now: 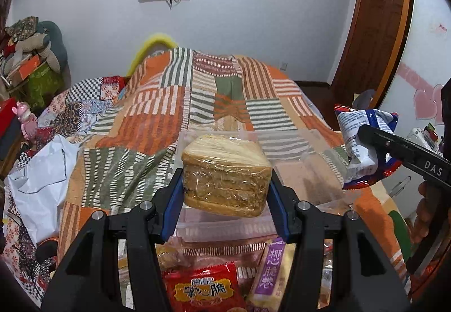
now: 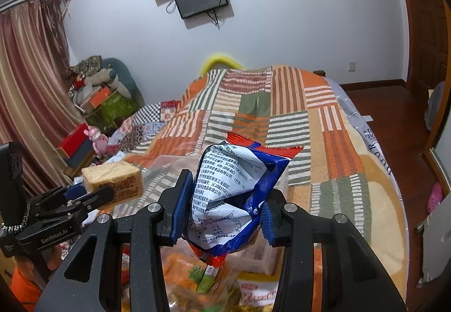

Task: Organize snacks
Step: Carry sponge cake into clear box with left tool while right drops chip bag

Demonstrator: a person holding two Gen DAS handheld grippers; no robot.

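In the left wrist view, the left gripper (image 1: 225, 193) pinches a wrapped sandwich (image 1: 227, 175) between its blue pads, one pad on each side, holding it in the air. Just under and beyond the sandwich sits a clear bin (image 1: 222, 223) on the quilt (image 1: 157, 115). Below the gripper lie a red packet (image 1: 204, 291) and, beside it to the right, a purple packet (image 1: 269, 274). Off to the right, near but apart, the right gripper (image 1: 375, 140) holds a blue-and-white bag (image 1: 363, 143). In the right wrist view, the right gripper (image 2: 224, 207) is clamped on that bag (image 2: 234, 196), which is crumpled between the pads and stands up past the fingertips with its printed back toward the camera. To its left, the left gripper (image 2: 87, 195) carries the sandwich (image 2: 112, 182) at about the same height, the two loads well apart. Under the right gripper blurred snack packs (image 2: 208, 281) lie in a heap. The quilt (image 2: 282, 120) stretches ahead of both.
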